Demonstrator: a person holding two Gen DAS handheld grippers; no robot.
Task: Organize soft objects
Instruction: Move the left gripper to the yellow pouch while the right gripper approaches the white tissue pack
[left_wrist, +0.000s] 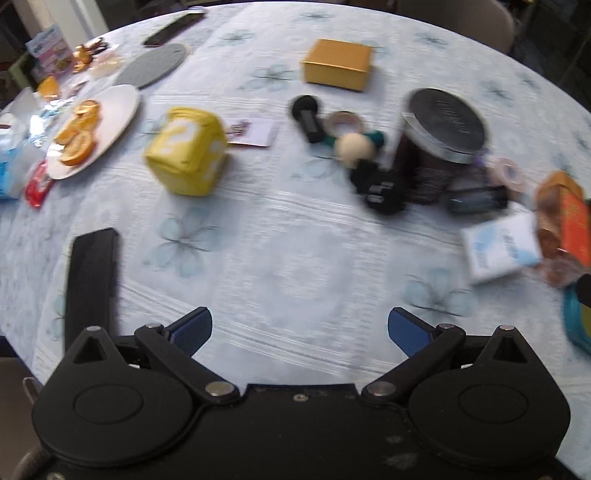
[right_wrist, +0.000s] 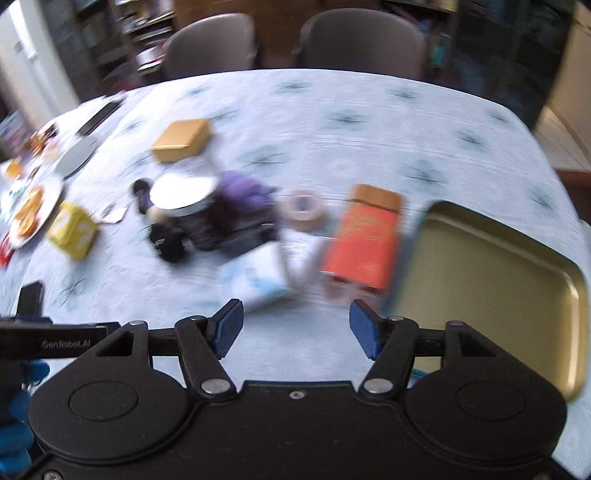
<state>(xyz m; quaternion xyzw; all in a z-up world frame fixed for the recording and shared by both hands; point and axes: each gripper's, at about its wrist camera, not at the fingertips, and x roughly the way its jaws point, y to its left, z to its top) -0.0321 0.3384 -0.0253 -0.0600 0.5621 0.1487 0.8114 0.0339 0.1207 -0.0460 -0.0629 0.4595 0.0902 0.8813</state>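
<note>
- Your left gripper (left_wrist: 300, 328): jaws wide apart, nothing between them, hovering over bare tablecloth (left_wrist: 295, 258).
- Your right gripper (right_wrist: 296, 325): also spread wide, holding nothing; the gold tray (right_wrist: 498, 258) sits just beside it on the right and looks empty.
- Judgement: task barely begun, 0 soft items gathered as far as both views show.
- Mid-table: yellow question-mark plush cube (left_wrist: 186, 151) sits alone, near the plate of orange slices (left_wrist: 122, 107).
- Right of it, a blurred clutter: black soft item (left_wrist: 380, 188), purple plush (right_wrist: 243, 192) behind the round tin (left_wrist: 443, 125).
- Far: mustard box (left_wrist: 338, 64), not soft; leave it.
</note>
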